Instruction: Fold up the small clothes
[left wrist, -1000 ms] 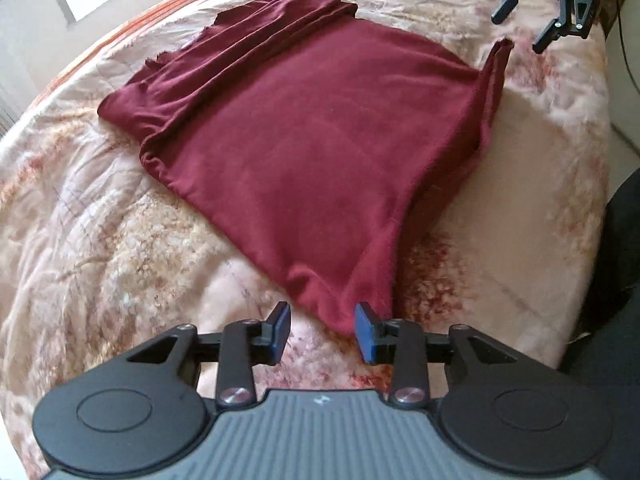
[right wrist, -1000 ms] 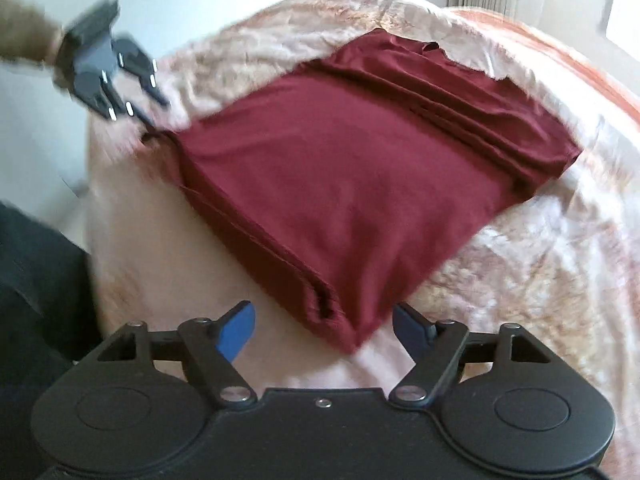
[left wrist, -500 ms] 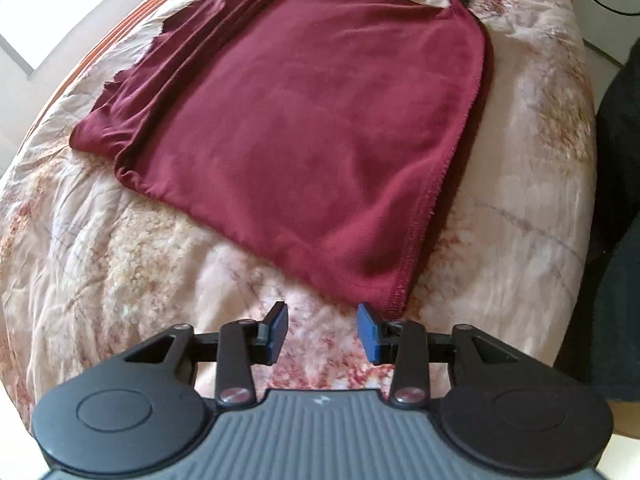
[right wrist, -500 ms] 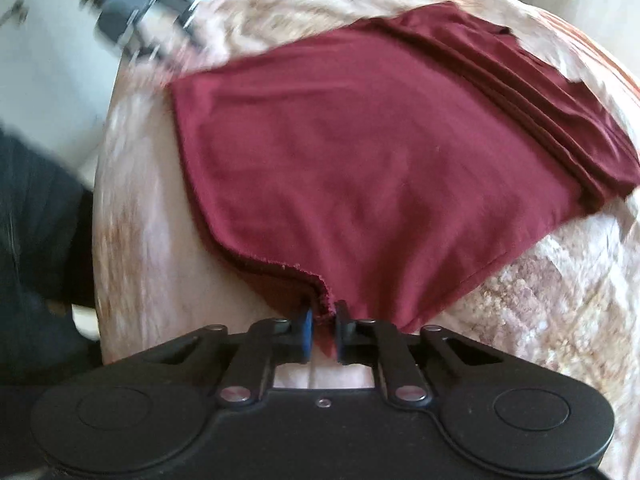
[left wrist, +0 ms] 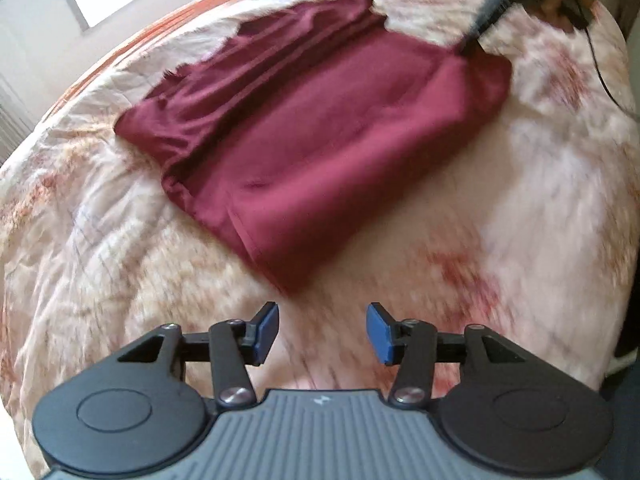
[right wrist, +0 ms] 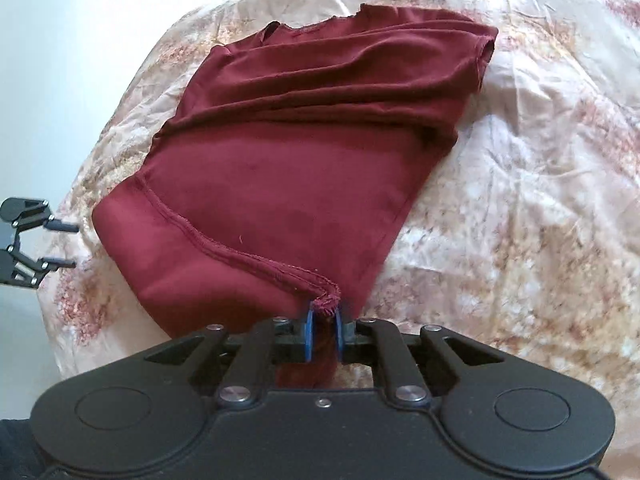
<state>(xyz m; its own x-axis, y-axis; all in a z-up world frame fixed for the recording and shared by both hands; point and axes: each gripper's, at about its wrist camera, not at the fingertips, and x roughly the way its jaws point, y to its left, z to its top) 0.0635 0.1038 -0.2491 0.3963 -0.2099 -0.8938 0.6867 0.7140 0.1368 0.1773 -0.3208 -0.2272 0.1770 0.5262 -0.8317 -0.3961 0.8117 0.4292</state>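
A dark red garment (left wrist: pixel 320 152) lies on the bed, its far part in folded pleats, and a hemmed edge (right wrist: pixel 224 244) is turned up across its near part. My right gripper (right wrist: pixel 323 312) pinches the hem's corner between its blue pads, though its jaws are opening slightly. In the left wrist view it appears blurred at the garment's far right corner (left wrist: pixel 480 28). My left gripper (left wrist: pixel 322 316) hovers over bare bedcover just short of the garment's near corner, jaws opening with nothing between them. From the right wrist view it sits at the bed's left edge (right wrist: pixel 60 244).
A floral cream and pink bedcover (right wrist: pixel 520 200) covers the bed. A black cable (left wrist: pixel 600 72) runs over the bed's far right side. The bed edge falls away to the right in the left wrist view, and a pale wall (right wrist: pixel 80 60) stands beyond the bed.
My right gripper closed on the garment's hemmed corner, then rolled and moved with it, dragging the hem up. My left gripper drew back from the near corner and its jaws widened.
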